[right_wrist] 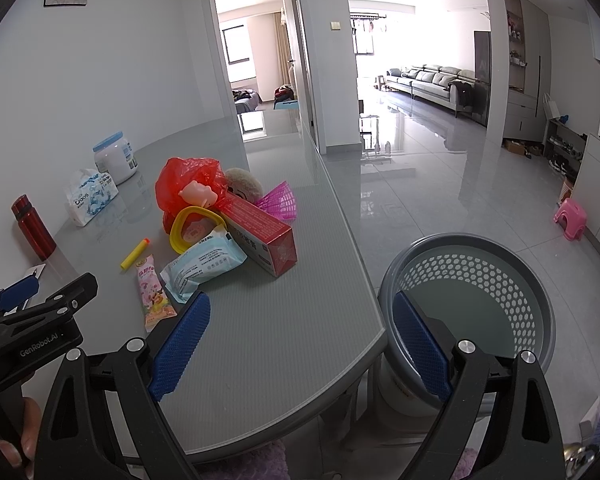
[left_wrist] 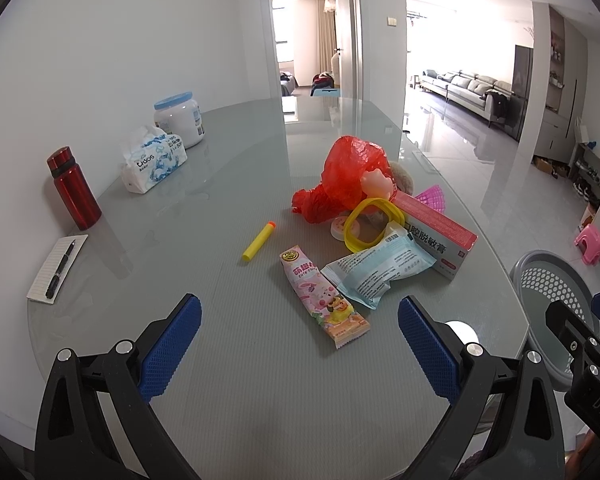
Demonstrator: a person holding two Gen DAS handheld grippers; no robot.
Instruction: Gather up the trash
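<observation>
I am at the very start of collecting, as I judge it: nothing is held and the grey perforated bin (right_wrist: 466, 300) standing on the floor just off the table's curved edge looks empty inside. The glass-topped table (left_wrist: 228, 380) carries everything else. Along its wall side sit things I would leave alone: a white jar with a blue lid (left_wrist: 179, 119), a pack of tissues (left_wrist: 154, 159), a red flask (left_wrist: 73, 189) and a notepad with a pen (left_wrist: 58, 269). The trash lies in a loose heap near the middle, with a crumpled red plastic bag (left_wrist: 342, 176) at the back, a red and white carton (left_wrist: 436, 236) leaning beside it, a pale blue wipes packet (left_wrist: 376, 270) overlapping the carton's near end, a yellow ring (left_wrist: 370, 224) propped between bag and carton, a pink snack wrapper (left_wrist: 326, 304) lying flat nearest me, and a yellow foam dart (left_wrist: 259, 241) apart to the left. My left gripper (left_wrist: 300, 344) hangs over bare table with its fingers spread wide and empty, just short of the wrapper; my right gripper (right_wrist: 300, 344) is likewise spread and empty, straddling the table edge and the bin. The next move, I think, is to carry the left forward and down onto the wrapper, which lies flat and thin, so one pad must slide under an edge.
</observation>
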